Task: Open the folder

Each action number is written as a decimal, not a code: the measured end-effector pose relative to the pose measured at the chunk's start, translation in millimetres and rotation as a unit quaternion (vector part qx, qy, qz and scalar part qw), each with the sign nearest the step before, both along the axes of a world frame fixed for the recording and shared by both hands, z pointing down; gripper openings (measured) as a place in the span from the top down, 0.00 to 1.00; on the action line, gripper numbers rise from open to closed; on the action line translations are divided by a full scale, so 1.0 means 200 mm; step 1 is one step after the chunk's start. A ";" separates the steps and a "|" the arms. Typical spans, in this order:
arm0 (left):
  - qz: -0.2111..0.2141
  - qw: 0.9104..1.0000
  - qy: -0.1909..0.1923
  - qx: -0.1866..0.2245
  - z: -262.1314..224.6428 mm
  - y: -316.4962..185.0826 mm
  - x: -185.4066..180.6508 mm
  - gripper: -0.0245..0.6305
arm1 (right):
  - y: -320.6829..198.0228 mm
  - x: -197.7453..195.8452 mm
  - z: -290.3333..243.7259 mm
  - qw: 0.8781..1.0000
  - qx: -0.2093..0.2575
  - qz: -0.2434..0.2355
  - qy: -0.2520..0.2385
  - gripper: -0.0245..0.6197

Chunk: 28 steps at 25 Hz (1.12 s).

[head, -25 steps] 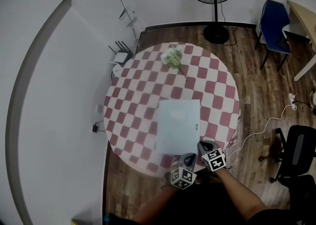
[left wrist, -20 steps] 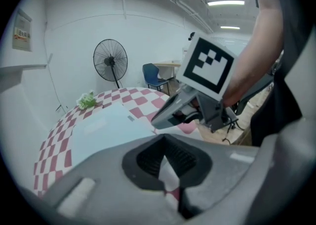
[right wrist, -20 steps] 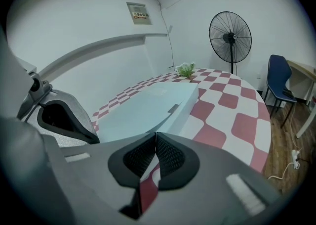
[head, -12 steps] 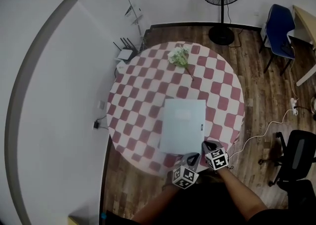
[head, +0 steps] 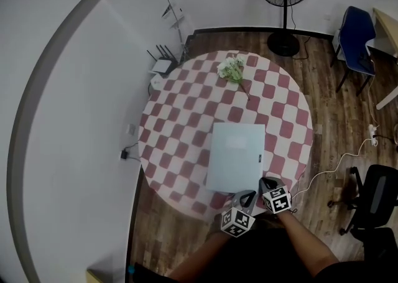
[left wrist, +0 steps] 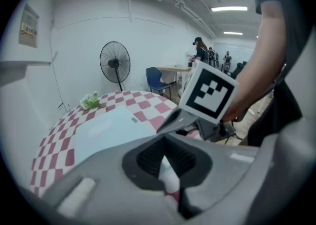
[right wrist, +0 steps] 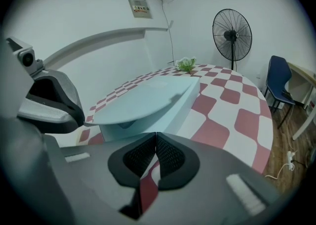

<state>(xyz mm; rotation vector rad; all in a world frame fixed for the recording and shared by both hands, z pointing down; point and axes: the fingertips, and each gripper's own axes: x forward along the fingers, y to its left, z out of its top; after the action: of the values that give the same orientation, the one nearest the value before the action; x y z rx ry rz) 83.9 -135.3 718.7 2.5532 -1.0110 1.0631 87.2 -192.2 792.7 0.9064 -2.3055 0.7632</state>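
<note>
A pale blue folder point(head: 236, 156) lies flat on the round table with the red-and-white checked cloth point(head: 180, 132); its near edge points toward me. Both grippers hover side by side at the table's near edge, just short of that folder edge. My left gripper point(head: 249, 196) is shut with nothing in it. Right of it, my right gripper point(head: 267, 182) is also shut and empty, its tips near the folder's near right corner. The left gripper view shows shut pads point(left wrist: 165, 142) and the folder point(left wrist: 111, 127) beyond. In the right gripper view the jaws point(right wrist: 156, 137) meet just before the folder point(right wrist: 148, 98).
A small bunch of white flowers point(head: 232, 69) lies at the table's far side. A standing fan point(head: 286, 2), a blue chair point(head: 357, 36), a black office chair point(head: 376, 198) and a white floor cable point(head: 336, 160) surround the table. A curved white wall point(head: 62, 120) runs along the left.
The head camera has shifted a little, so the whole scene sits slightly further right. Both grippers and the folder keep their places relative to each other.
</note>
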 end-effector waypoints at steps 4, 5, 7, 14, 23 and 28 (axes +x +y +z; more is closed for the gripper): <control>-0.017 0.999 0.028 0.012 -0.10 -0.02 -0.04 0.96 | 0.00 0.00 -0.01 1.000 -0.005 -0.002 0.010 0.96; -0.025 0.999 0.040 0.014 -0.13 -0.03 -0.06 0.96 | 0.00 0.00 0.00 1.000 -0.005 0.000 0.012 0.96; -0.035 0.998 0.058 0.019 -0.20 -0.02 -0.10 0.96 | 0.00 -0.01 0.01 1.000 -0.001 0.006 0.012 0.96; -0.072 0.993 0.067 0.066 -0.45 -0.04 -0.25 0.96 | 0.00 -0.01 0.01 0.999 -0.003 0.013 0.034 0.96; -0.155 0.978 0.097 0.100 -0.70 0.00 -0.69 0.96 | 0.02 -0.07 0.01 0.997 -0.032 0.027 0.072 0.96; -0.216 0.963 0.108 0.123 -0.78 0.01 -1.03 0.96 | 0.03 -0.19 -0.04 0.997 -0.039 0.027 0.067 0.96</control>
<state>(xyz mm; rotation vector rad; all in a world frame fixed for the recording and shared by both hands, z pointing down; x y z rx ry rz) -122.0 -133.5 562.3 2.3825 -1.6202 0.5589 49.2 -185.4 785.3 0.9576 -2.1269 0.7850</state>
